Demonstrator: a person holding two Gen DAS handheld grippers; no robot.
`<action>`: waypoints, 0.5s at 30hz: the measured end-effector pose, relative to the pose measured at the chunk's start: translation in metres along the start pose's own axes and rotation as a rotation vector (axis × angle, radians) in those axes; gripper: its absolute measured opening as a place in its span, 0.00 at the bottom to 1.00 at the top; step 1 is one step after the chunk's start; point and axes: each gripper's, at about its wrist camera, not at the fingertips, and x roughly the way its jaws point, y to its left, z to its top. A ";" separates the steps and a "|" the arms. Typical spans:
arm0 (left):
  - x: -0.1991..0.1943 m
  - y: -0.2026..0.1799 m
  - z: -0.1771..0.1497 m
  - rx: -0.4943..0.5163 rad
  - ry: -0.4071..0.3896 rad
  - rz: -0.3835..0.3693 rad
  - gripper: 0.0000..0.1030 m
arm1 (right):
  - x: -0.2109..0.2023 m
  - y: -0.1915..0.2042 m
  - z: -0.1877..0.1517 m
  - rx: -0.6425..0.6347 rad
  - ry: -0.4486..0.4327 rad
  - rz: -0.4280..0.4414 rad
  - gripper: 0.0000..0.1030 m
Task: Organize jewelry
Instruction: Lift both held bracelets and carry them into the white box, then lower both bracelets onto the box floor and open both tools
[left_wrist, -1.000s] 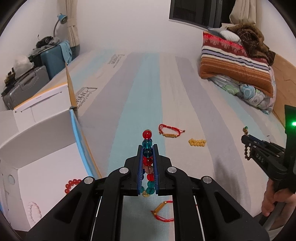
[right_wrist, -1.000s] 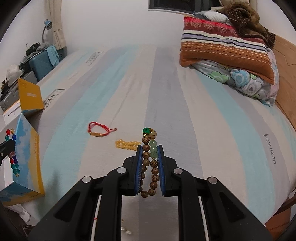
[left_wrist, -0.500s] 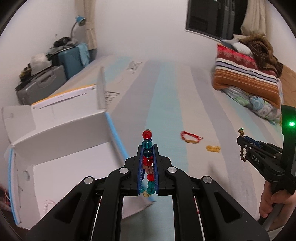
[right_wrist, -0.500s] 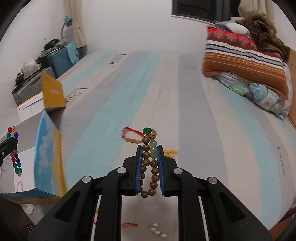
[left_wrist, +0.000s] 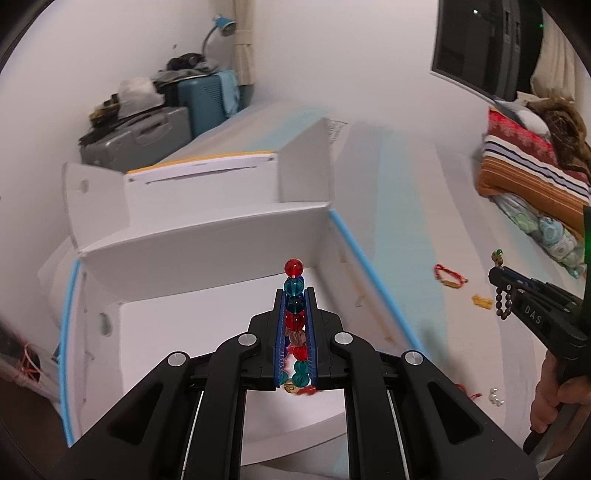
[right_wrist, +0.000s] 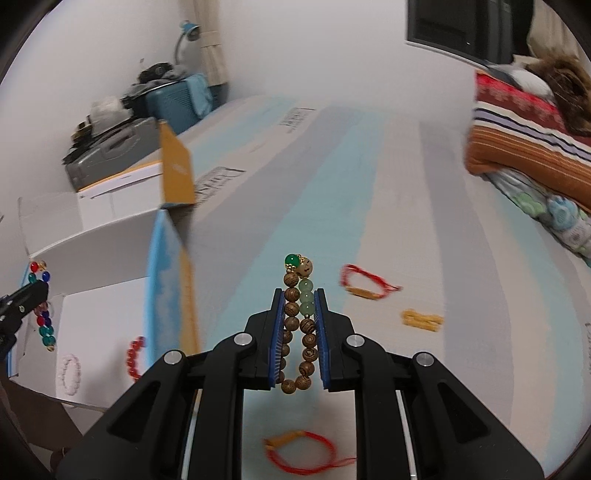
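The left tool (left_wrist: 294, 314) is clamped on a glass-bead bracelet (left_wrist: 294, 291) over the open white box (left_wrist: 207, 236) at the bed's left edge. Only the right view shows a red bracelet (right_wrist: 135, 356) and a pale one (right_wrist: 70, 371) inside. The right tool (right_wrist: 299, 314) grips a wooden-bead bracelet (right_wrist: 291, 310) over the striped mattress (right_wrist: 406, 184).
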 end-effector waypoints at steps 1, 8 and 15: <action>-0.001 0.007 -0.001 -0.007 0.001 0.008 0.09 | 0.000 0.007 0.001 -0.007 -0.002 0.009 0.14; -0.003 0.054 -0.012 -0.057 0.019 0.065 0.09 | 0.007 0.077 0.002 -0.122 -0.006 0.083 0.14; 0.000 0.092 -0.021 -0.101 0.045 0.106 0.09 | 0.015 0.127 -0.003 -0.209 -0.001 0.136 0.14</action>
